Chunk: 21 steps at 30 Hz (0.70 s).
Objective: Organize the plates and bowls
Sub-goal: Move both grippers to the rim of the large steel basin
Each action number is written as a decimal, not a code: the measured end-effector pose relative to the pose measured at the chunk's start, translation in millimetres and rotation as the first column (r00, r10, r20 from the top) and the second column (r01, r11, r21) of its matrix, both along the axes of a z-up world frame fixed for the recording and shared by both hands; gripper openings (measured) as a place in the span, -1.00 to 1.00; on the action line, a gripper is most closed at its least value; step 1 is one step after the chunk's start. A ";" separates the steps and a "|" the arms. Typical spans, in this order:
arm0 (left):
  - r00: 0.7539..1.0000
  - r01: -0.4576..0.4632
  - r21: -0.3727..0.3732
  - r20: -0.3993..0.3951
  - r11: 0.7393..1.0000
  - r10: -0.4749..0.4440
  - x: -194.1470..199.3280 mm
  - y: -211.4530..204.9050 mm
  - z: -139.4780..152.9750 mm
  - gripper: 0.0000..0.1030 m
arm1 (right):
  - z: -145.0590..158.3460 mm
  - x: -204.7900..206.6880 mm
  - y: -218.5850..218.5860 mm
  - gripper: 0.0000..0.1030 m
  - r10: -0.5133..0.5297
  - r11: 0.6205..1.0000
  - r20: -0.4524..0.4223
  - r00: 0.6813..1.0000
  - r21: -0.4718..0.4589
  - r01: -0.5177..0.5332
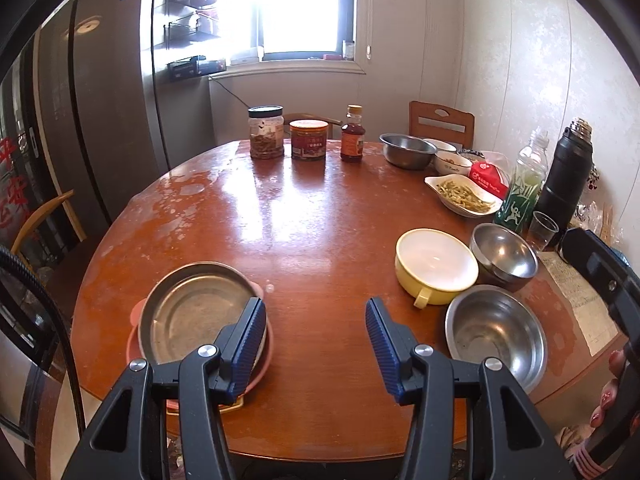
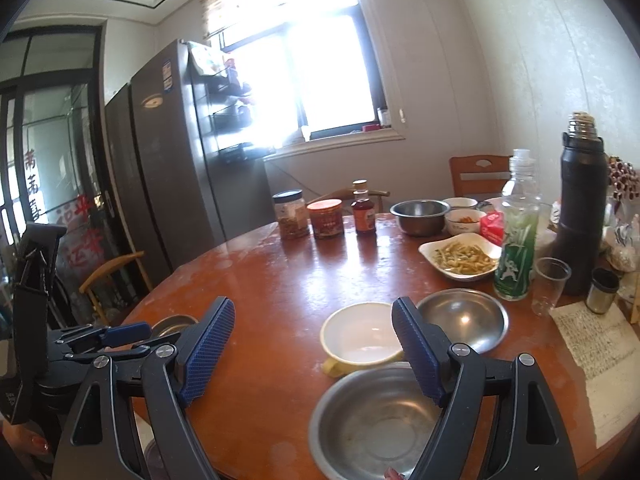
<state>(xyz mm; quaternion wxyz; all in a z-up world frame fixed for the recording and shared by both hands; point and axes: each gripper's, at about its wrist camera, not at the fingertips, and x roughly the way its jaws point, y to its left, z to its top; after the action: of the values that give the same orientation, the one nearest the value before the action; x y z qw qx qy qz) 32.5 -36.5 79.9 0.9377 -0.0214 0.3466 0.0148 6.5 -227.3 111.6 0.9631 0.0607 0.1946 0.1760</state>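
Both grippers released, nothing held: right gripper (image 2: 313,346) hangs just above near steel bowl (image 2: 376,420) w/ yellow bowl (image 2: 360,338) just beyond, so right is nearer; left gripper (image 1: 316,344) sits beside stacked plates (image 1: 192,312) at worktop (image 1: 300,220) left.

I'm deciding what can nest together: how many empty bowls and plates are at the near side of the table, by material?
Steel bowls: 3
Yellow handled bowl: 1
Steel plate: 1
Pink plate beneath it: 1
Total: 6
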 end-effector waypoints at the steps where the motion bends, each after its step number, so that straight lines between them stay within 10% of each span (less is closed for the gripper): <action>1: 1.000 0.002 0.000 -0.001 1.000 -0.002 0.6 -2.9 0.1 0.01 | 0.0 0.2 -5.7 0.59 -0.007 1.000 -0.002 1.000 0.006 0.007; 21: 0.986 0.157 -0.021 -0.050 0.987 -0.157 26.5 -73.7 -21.4 0.05 | -34.8 1.3 -92.4 0.81 -0.168 0.982 -0.150 0.974 0.060 0.179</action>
<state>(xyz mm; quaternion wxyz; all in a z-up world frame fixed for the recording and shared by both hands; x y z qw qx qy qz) 59.0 -110.2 58.6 0.9265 -0.0015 0.3713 -0.0615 7.9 -319.7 76.8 0.9553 0.1253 0.2511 0.0932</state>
